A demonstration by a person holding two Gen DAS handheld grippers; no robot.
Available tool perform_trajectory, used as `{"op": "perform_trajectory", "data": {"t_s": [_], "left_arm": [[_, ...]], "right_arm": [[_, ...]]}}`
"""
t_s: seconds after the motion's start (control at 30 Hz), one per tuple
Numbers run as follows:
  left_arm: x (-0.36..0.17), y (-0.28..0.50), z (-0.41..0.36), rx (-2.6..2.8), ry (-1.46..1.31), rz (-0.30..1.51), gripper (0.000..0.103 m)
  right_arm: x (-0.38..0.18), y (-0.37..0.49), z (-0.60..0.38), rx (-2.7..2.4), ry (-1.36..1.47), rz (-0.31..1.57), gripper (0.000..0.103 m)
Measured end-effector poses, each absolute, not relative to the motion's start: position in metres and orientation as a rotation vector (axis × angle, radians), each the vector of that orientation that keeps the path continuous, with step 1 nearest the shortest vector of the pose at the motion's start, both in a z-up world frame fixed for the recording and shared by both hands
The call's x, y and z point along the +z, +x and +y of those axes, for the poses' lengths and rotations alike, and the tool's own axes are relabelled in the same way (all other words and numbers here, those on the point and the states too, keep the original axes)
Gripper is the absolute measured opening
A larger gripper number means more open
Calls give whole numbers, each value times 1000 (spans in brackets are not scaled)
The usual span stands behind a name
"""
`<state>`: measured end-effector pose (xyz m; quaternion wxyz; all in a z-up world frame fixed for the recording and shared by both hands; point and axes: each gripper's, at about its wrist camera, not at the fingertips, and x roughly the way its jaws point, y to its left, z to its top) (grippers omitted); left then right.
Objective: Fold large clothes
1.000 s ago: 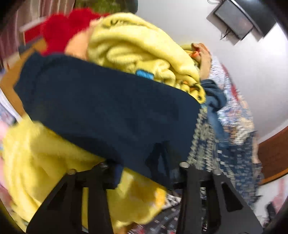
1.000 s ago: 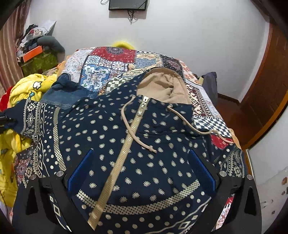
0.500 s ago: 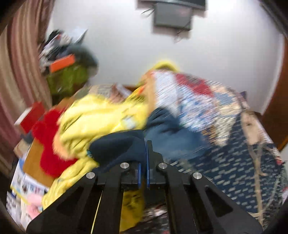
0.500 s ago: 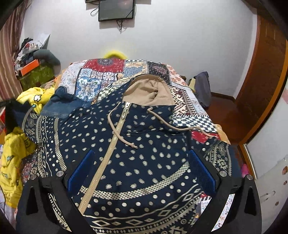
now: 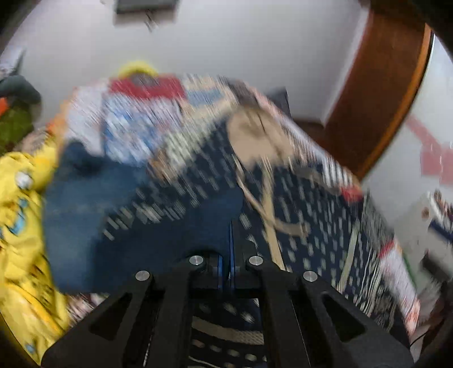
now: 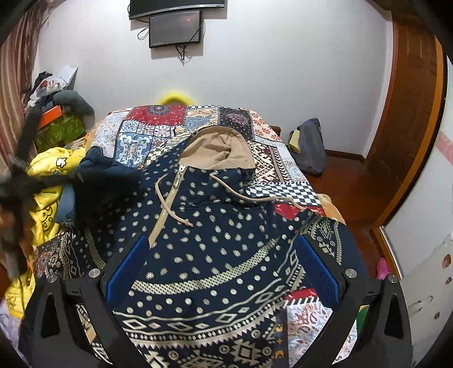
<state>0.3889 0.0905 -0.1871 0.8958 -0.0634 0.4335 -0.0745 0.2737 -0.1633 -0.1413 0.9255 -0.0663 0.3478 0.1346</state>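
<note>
A navy hoodie (image 6: 215,232) with cream dots, a tan hood lining (image 6: 218,150), a zipper and drawstrings lies face up on the bed. My left gripper (image 5: 230,240) is shut on the hoodie's sleeve (image 5: 147,226), whose plain navy underside drapes to the left over the hoodie's chest. In the right wrist view that sleeve (image 6: 107,186) hangs lifted at the left, with the left gripper (image 6: 75,178) blurred beside it. My right gripper (image 6: 222,263) hovers open above the hoodie's lower front, with nothing pressed between its blue pads (image 6: 127,263).
A patchwork bedcover (image 6: 175,124) lies under the hoodie. Yellow clothes (image 6: 48,169) and blue denim (image 5: 85,181) are piled at the bed's left. A dark backpack (image 6: 308,147) sits on the floor at the right, near a wooden door (image 6: 410,113). A screen (image 6: 175,27) hangs on the wall.
The left gripper closed on the navy sleeve and swung it right, from over the yellow pile to above the hoodie's chest. The right gripper drew back a little, showing more hem.
</note>
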Motion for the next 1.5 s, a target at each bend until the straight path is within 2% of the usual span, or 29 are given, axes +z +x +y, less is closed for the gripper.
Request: {"op": "perform_trajectory", "data": {"t_s": [0.2,0.37,0.43,0.53,0.6,0.73,0.93,1.3,1.37,1.5], "left_arm": [[-236,375,49,-179,-54,1063,3],[-234,357,55,-190,-82,1101,27],[-224,350,65,-181,-116,1081,46],[-204,342,89,-149,-174,1017,59],[-193,340,109,-97,-195,976,62],[-188,341,156,-9,-274,945,62],[-217,343,217,-28,-546,994,62],[-284,362,249,-29,-847,1038,62],[-286,367,249,-12,-853,1028,57],[-275,380,242,131,-651,1031,18]], "right_arm": [[-143,269,-183,273,-112,718,103],[-146,268,-193,267,-84,722,103],[-147,267,-194,266,-79,723,103],[-148,268,-194,269,-72,728,103],[-149,268,-193,272,-71,729,103],[-152,269,-189,269,-72,735,103],[-158,273,-184,269,-81,756,103],[-169,281,-176,259,-107,794,103],[-170,281,-176,257,-110,801,103],[-172,282,-179,246,-107,811,103]]}}
